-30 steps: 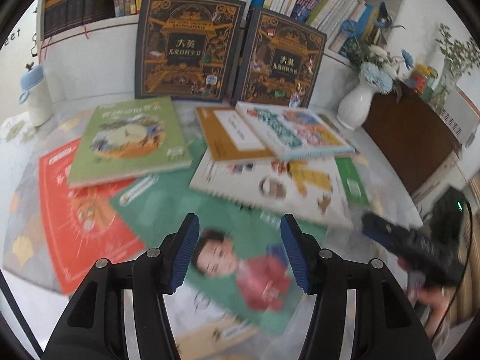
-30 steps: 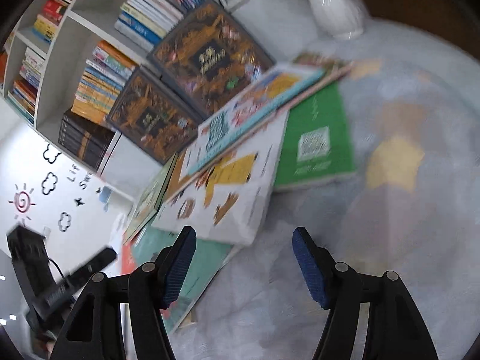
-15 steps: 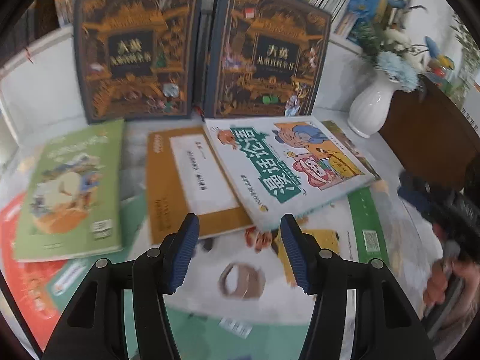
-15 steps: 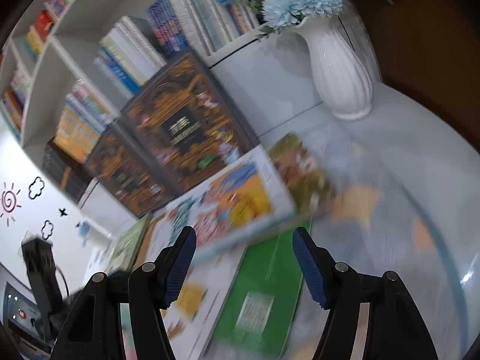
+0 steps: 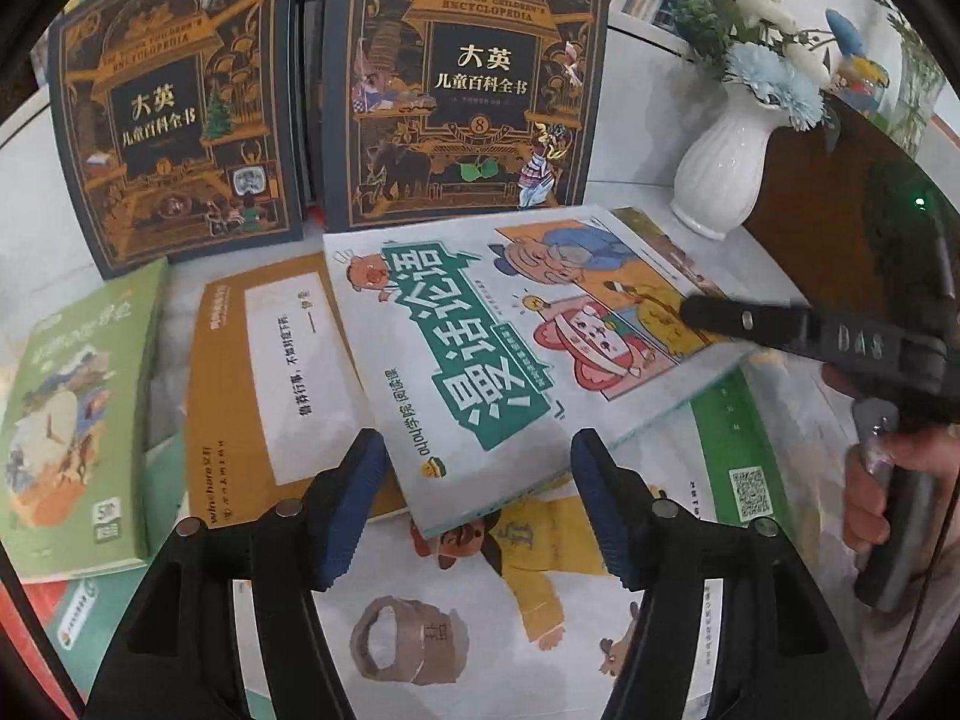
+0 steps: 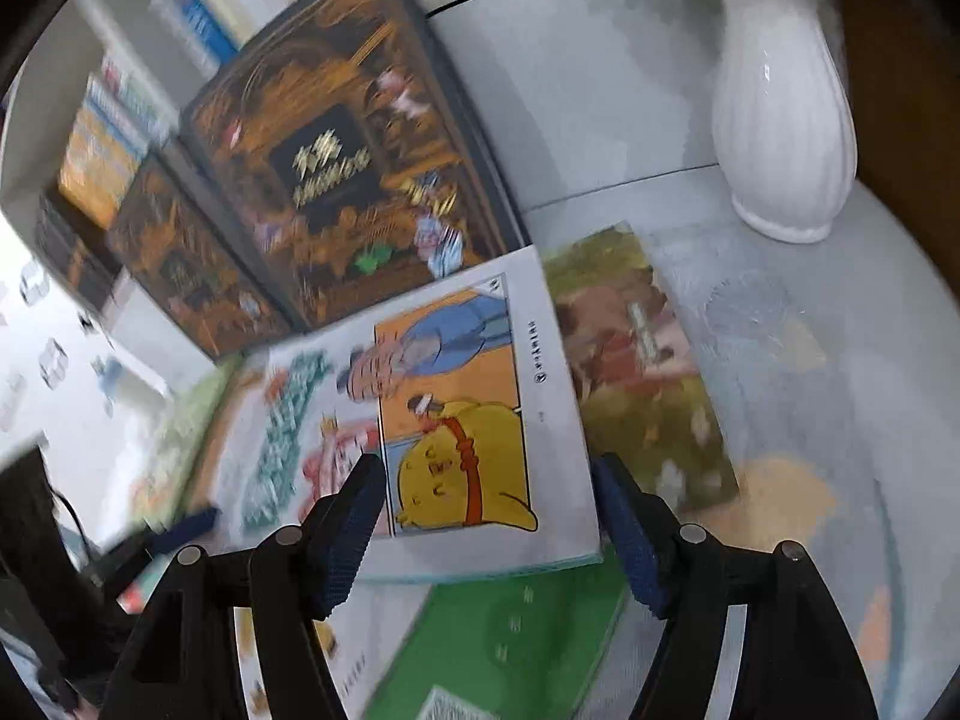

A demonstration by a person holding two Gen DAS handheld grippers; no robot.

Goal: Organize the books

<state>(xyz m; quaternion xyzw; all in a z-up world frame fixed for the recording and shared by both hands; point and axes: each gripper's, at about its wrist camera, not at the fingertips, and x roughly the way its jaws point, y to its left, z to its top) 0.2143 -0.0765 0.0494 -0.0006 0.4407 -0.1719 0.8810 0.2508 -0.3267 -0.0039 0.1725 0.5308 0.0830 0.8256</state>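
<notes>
A white cartoon book with teal lettering point(image 5: 510, 354) lies on top of a heap of flat books, also in the right wrist view point(image 6: 456, 420). My left gripper point(image 5: 477, 498) is open, its jaws on either side of the book's near corner. My right gripper point(image 6: 489, 522) is open at the book's right edge; it shows from the side in the left wrist view point(image 5: 780, 330). An orange book point(image 5: 264, 384), a green book point(image 5: 72, 420) and a white picture book point(image 5: 480, 612) lie around it.
Two dark encyclopedia volumes point(image 5: 474, 84) lean upright against the shelf behind. A white vase of blue flowers point(image 5: 726, 174) stands at the right, also in the right wrist view point(image 6: 780, 120). A green booklet point(image 6: 510, 630) lies under the cartoon book. A brown cabinet point(image 5: 840, 192) is at the far right.
Both grippers have moved forward onto the white cartoon book: the left to its near corner, the right to its right edge. Both stay open.
</notes>
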